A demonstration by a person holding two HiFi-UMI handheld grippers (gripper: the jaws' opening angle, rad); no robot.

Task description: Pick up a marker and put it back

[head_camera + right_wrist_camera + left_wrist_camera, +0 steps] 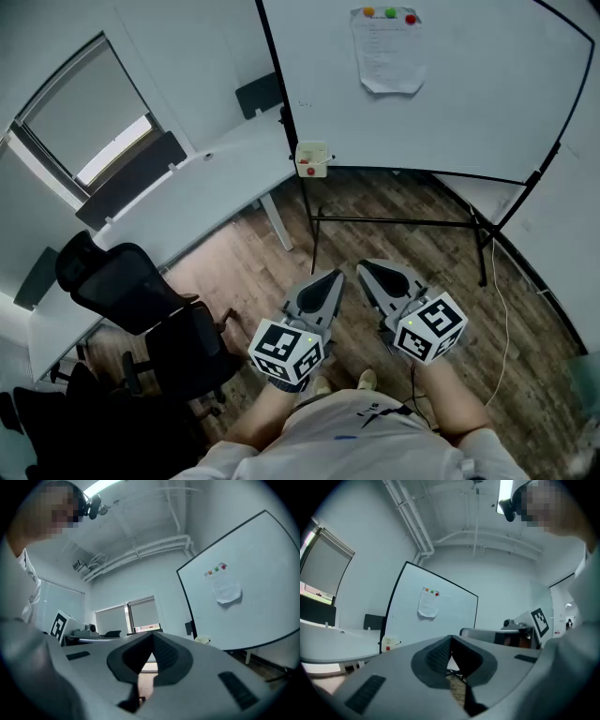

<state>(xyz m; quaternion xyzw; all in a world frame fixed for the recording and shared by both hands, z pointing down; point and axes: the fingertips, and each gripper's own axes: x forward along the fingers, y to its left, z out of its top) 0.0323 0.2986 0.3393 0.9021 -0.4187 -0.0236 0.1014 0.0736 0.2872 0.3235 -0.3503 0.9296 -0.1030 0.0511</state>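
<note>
Grippers, paired: left gripper and right gripper, fingers pressed together on nothing, held low at the person's front, apparently idle; marker not clearly discernible, presumably stored in cream holder on whiteboard, well apart.

- Cool, even indoor light fills all three views; shadows are soft and faint.
- A ceiling light glares in the right gripper view; the window shows a bright strip.
- Both gripper views bulge and darken to black at the corners.
- The left gripper and right gripper blur up close.
- The head view bows the whiteboard edge.
</note>
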